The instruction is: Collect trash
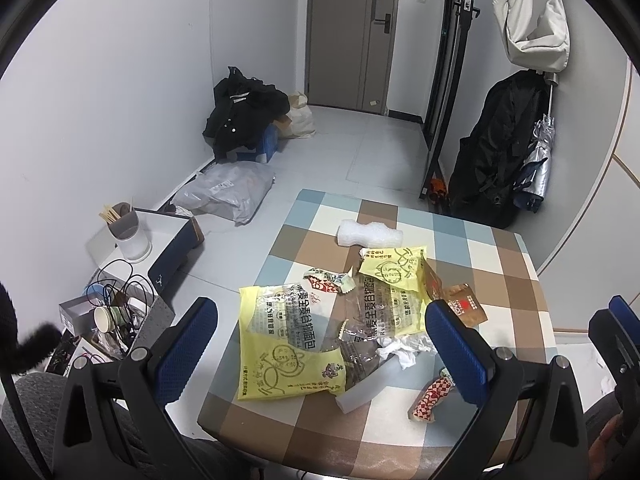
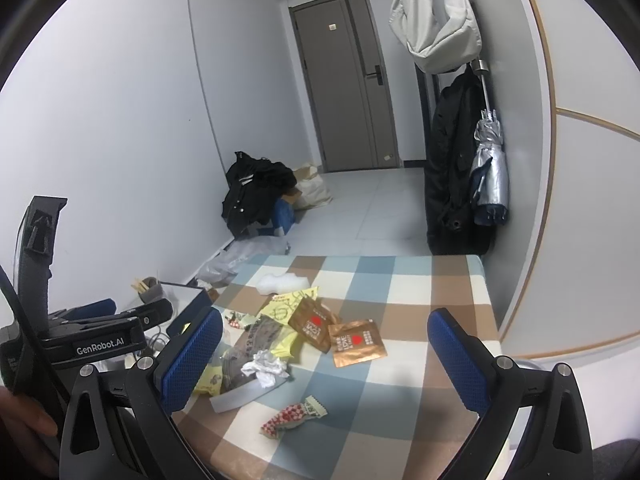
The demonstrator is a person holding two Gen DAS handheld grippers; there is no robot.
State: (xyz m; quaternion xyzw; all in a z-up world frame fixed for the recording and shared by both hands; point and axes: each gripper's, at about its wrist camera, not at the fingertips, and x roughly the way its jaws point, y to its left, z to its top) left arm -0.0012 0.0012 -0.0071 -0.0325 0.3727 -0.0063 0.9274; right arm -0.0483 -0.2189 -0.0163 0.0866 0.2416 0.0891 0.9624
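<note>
Both tongs (image 1: 320, 344) (image 2: 326, 356) agape above littered table (image 1: 500, 272)

My left gripper (image 1: 332, 344) hangs with its two blue-padded fingers (image 1: 188, 344) spread wide, nothing between them. My right gripper (image 2: 324, 356) is the same, pads (image 2: 460, 360) far apart and empty. The two sit side by side, level.

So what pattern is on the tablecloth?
The tablecloth is checked in brown, tan, pale blue and white squares, clearest in the left wrist view.
</note>
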